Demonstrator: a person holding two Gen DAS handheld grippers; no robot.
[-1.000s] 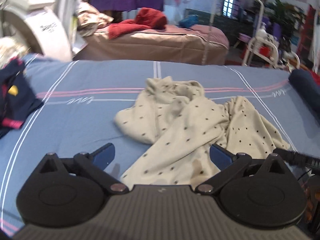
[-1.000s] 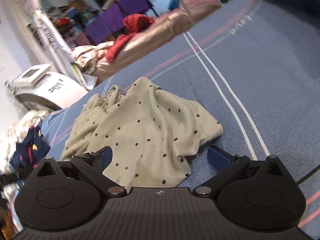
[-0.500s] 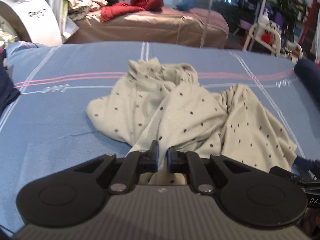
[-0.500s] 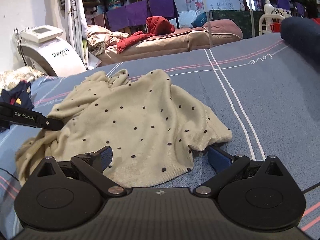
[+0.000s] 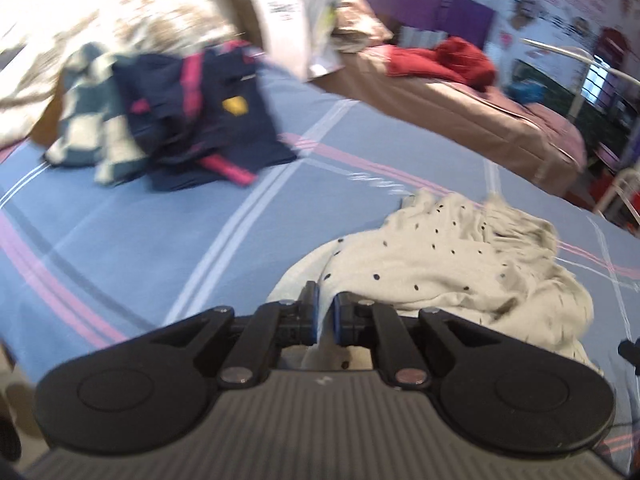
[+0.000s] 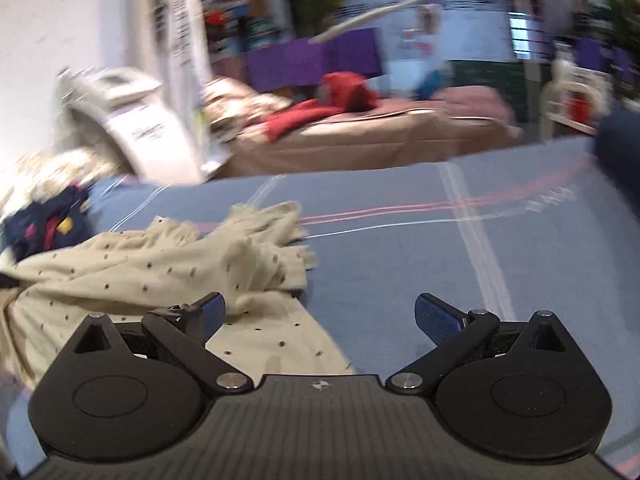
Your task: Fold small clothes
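Blurring dotted garment [image 5: 448,264] behind pinching left tool [image 5: 325,312]

Left wrist view: low and close over the blue striped sheet [image 5: 140,240], looking forward and down along its fingers.
Right wrist view: equally low and near, facing across the bed.
Shared: the cream dotted garment [image 5: 448,264] [image 6: 140,268], the dark clothes pile [image 5: 192,120] [image 6: 44,224].

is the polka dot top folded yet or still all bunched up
Bunched up, not folded: the cream dotted top lies crumpled in ridges on the blue sheet, one edge pinched in the left gripper.
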